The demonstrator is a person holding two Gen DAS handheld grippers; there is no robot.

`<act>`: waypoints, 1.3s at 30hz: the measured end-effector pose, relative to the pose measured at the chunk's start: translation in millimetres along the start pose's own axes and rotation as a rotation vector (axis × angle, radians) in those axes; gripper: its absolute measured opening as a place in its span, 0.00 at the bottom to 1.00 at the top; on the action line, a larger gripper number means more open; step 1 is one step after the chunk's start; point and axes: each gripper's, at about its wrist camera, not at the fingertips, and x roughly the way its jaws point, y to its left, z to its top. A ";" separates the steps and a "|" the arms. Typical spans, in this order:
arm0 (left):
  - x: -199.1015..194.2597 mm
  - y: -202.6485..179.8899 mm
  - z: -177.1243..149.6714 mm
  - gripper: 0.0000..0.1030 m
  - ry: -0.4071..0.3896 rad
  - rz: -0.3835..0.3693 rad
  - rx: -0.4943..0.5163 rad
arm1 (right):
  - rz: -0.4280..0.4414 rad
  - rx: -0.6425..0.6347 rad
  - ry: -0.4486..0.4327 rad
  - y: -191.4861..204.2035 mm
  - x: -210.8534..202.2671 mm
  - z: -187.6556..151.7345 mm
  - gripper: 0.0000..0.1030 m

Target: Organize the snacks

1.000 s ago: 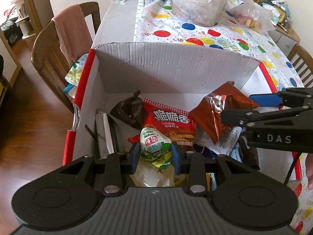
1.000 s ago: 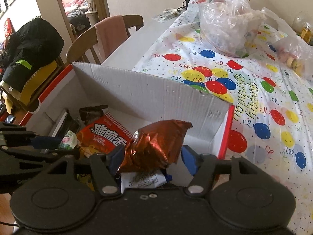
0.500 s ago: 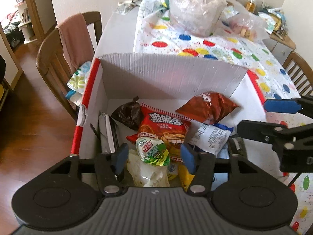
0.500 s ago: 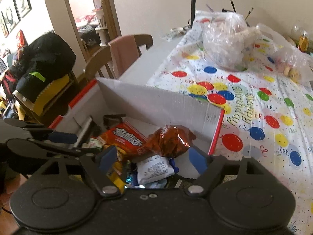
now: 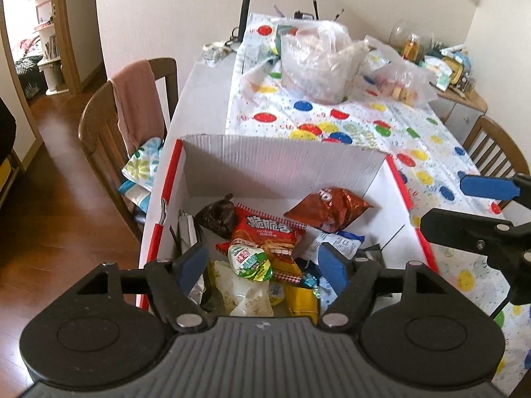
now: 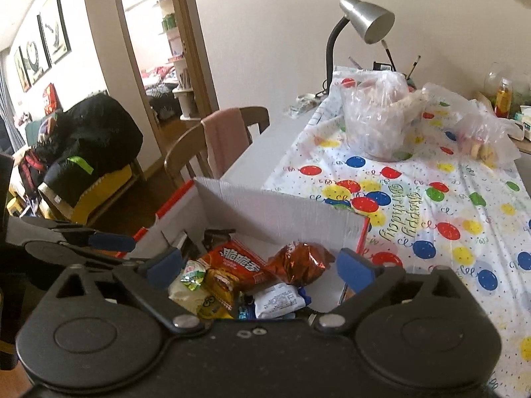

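A white cardboard box [image 5: 282, 162] with red edges holds several snacks. A green-and-white packet [image 5: 249, 262] lies on the pile beside a red packet [image 5: 267, 232] and a shiny brown bag [image 5: 328, 207]. My left gripper [image 5: 262, 265] hangs open above the box's near side, holding nothing. In the right wrist view the same box [image 6: 282, 212] shows the brown bag [image 6: 302, 262], the red packet [image 6: 235, 262] and a white packet [image 6: 278, 301]. My right gripper [image 6: 262, 268] stands open above them, empty. Its blue fingertips [image 5: 484, 187] show at the right of the left wrist view.
The box sits at the near end of a table with a balloon-print cloth [image 6: 431, 205]. Clear plastic bags [image 5: 315, 63] and a desk lamp [image 6: 365, 23] stand at the far end. A wooden chair with a pink cloth [image 5: 132, 106] is left of the box.
Both grippers opened and drew back up. The left let go of the green-and-white packet, the right let go of the brown bag; both now lie in the box.
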 end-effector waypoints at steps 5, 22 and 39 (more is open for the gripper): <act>-17.4 -3.7 -1.0 0.78 -0.043 -0.011 0.000 | -0.001 0.027 -0.027 -1.1 -14.5 -1.3 1.00; -59.6 -15.0 -18.2 0.98 -0.132 -0.041 -0.007 | -0.023 0.102 -0.103 4.7 -49.2 -30.9 1.00; -73.6 -20.4 -41.1 0.98 -0.139 0.024 -0.027 | -0.080 0.110 -0.109 23.2 -63.9 -52.2 1.00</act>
